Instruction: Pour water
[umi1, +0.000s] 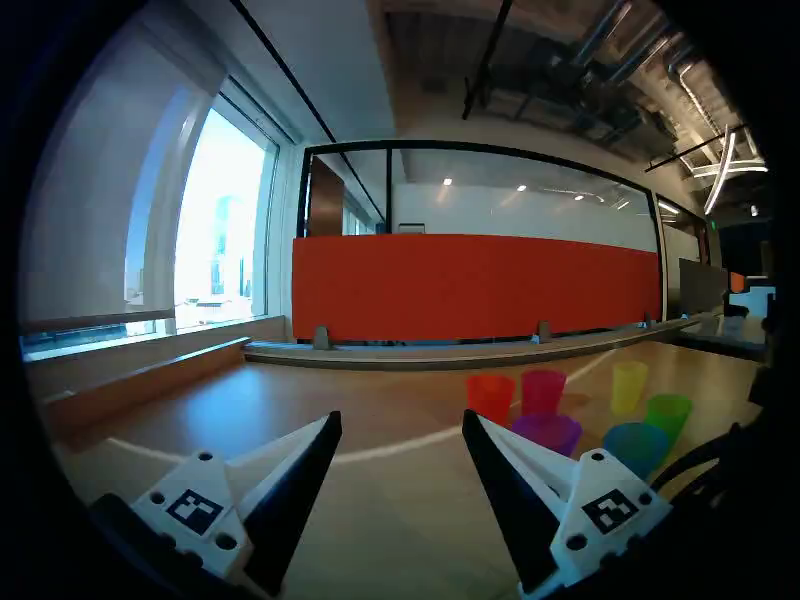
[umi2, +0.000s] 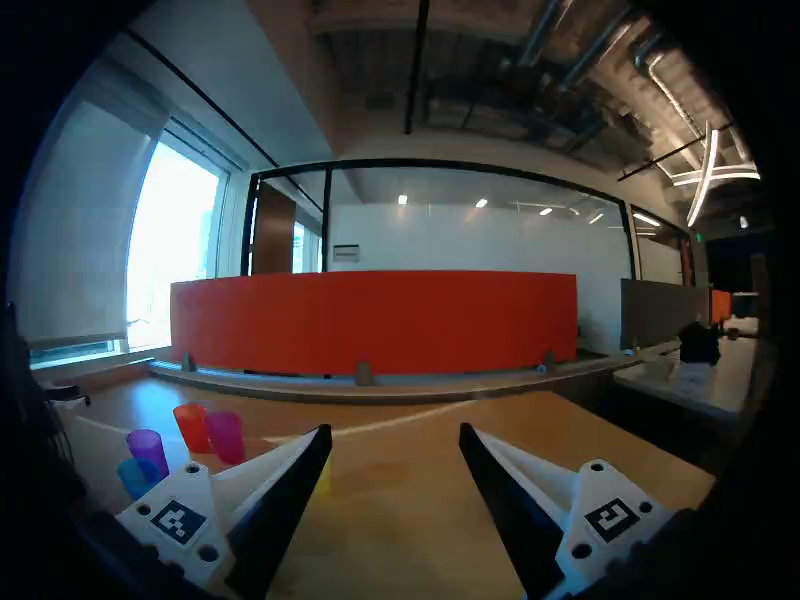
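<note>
the table is big. your left gripper and right gripper are both wide open, holding nothing. the cups stand bunched, far and right of the left one. reach in crooked and you could knock several over.

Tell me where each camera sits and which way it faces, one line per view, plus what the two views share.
Left gripper view: rides on the left gripper, low over the table, facing the orange partition; cups ahead to the right; its own two open fingers at the bottom.
Right gripper view: rides on the right gripper, facing the same orange partition; cups to the left; its own open fingers at the bottom.
Shared: the table, the orange partition, the cups.
</note>
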